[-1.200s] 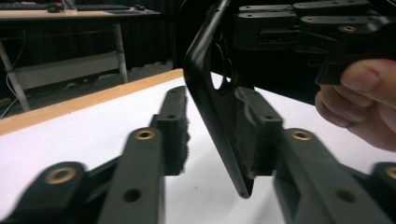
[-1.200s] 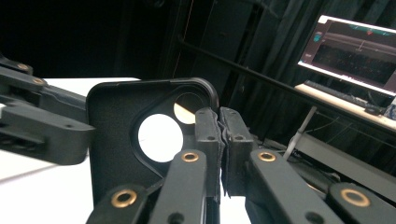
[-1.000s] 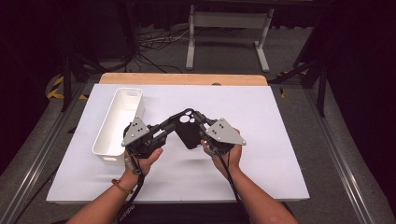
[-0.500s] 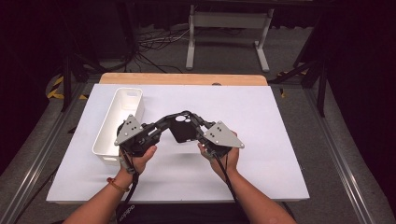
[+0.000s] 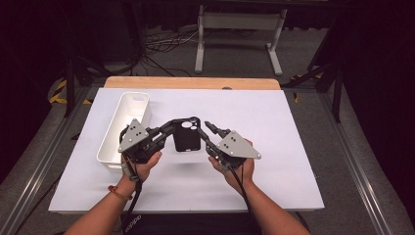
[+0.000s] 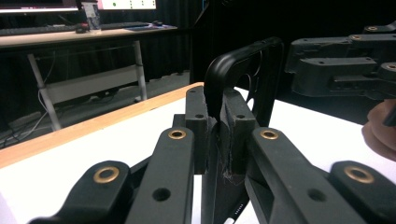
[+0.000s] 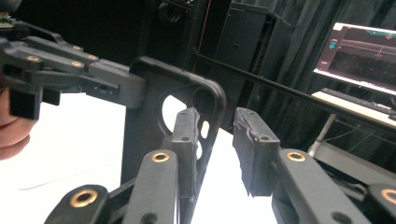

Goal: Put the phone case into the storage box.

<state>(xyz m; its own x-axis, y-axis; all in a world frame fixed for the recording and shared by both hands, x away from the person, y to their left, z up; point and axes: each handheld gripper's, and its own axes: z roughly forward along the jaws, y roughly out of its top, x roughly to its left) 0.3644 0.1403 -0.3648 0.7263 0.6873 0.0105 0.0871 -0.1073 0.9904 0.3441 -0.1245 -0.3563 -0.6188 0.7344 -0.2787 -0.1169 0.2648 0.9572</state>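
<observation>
Clamping one edge of the black phone case (image 5: 186,138) at frame centre, the left gripper (image 5: 164,134) hid that rim. The right gripper (image 5: 211,128) had just been opening, its pads off the case's other edge, whose lower end was cut off in its own view.

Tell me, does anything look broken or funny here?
The grey padding on the right claw's fingertips looks ragged and frayed at the edges. The black phone case is held up off the white table, pinched by the left claw. Nothing looks spilled.

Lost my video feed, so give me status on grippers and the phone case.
Left gripper clamped on black phone case. Right gripper jaws just opening, case edge between them, unpinched. White bin beside, nothing blocking.
</observation>
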